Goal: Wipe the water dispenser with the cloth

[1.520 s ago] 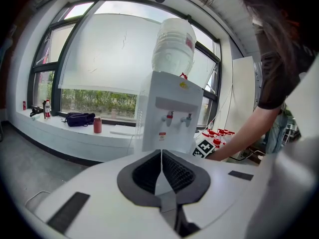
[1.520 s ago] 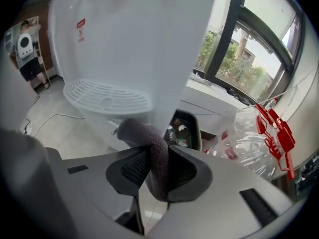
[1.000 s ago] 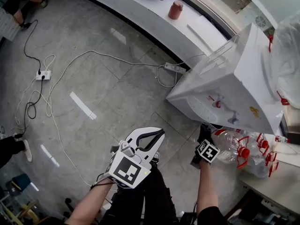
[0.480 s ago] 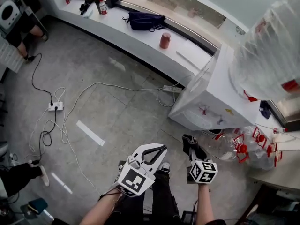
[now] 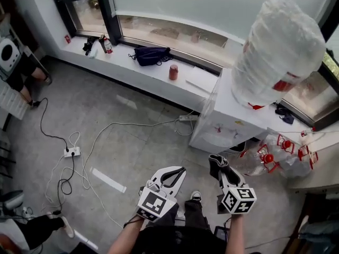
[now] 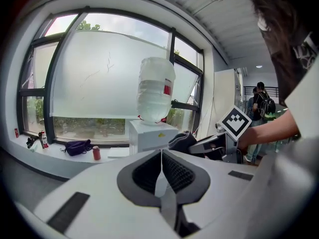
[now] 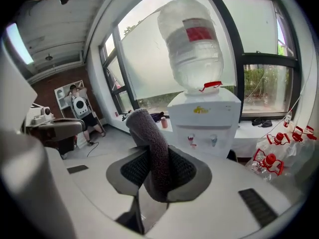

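The water dispenser stands on the floor against the window ledge, off to the person's right and well apart from both tools, so nothing is touching it yet. Its upturned water bottle sits wrapped in clear film on top, and the taps face out toward the person. That suits a wipe across the front and top panel. The dark grey cloth is pinched in the right claw, which is clenched on its lower part. A thick roll of cloth stands up past the tips, I'd say so that soft fabric rather than hard plastic meets the cabinet. That claw points toward the dispenser's front, which looks like the approach before the first stroke. The left claw hangs beside it with its jaws pressed together on nothing, seemingly just kept out of the way. A heap of empty red-capped bottles lies close by the dispenser's right side, which may crowd any reach round there. A red cup and a dark bag rest further along the ledge.
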A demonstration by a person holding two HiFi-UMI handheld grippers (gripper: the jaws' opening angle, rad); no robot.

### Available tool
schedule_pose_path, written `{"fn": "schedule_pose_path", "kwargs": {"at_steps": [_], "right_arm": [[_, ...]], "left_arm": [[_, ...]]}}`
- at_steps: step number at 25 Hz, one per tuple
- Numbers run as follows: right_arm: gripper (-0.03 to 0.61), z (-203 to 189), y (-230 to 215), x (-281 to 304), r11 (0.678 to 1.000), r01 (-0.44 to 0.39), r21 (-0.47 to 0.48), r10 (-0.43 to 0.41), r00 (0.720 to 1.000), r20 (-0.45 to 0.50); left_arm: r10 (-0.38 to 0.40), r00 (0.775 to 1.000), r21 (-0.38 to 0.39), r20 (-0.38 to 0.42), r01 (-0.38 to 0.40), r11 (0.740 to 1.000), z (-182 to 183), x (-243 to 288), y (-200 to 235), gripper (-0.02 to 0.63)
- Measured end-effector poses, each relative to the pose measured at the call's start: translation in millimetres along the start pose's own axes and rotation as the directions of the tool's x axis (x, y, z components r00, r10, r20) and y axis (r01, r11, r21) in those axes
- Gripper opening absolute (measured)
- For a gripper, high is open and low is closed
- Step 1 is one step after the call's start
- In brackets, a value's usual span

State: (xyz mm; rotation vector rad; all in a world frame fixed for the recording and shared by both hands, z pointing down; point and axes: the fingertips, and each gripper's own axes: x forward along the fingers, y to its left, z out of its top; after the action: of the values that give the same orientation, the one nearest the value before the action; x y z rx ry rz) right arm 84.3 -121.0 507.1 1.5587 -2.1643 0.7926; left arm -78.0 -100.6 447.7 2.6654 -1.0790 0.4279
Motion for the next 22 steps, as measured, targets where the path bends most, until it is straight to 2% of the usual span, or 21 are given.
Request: {"fn": "schedule_pose_path", "kwargs": {"at_steps": [6, 12, 16, 22], "right_arm": [[0.106, 17, 1, -62, 0.998, 0.052, 0.029, -0.053, 0.997, 0.05], [0.106, 16, -28, -111, 0.991, 0.121, 0.055, -0.125, 0.989, 0.073], [0.106, 9, -43, -139, 0.986, 0.146, 0.081, -0.153, 0.984, 0.091], [0.106, -8, -64, -195, 0.984, 0.15, 0.1, -0.162, 0.978, 0.13]], "left_arm": [[-0.081, 0.997, 0.01, -0.002, 0.081, 0.997, 14, -17, -32, 0.02], [-0.146, 0.989, 0.043, -0.019, 0.147, 0.988, 23, -10, -64, 0.019], [-0.167, 0.986, 0.038, 0.002, 0.167, 0.985, 34, -6, -82, 0.02], [-0.162, 0.986, 0.087, 0.044, 0.157, 0.984, 57, -6, -130, 0.02]]}}
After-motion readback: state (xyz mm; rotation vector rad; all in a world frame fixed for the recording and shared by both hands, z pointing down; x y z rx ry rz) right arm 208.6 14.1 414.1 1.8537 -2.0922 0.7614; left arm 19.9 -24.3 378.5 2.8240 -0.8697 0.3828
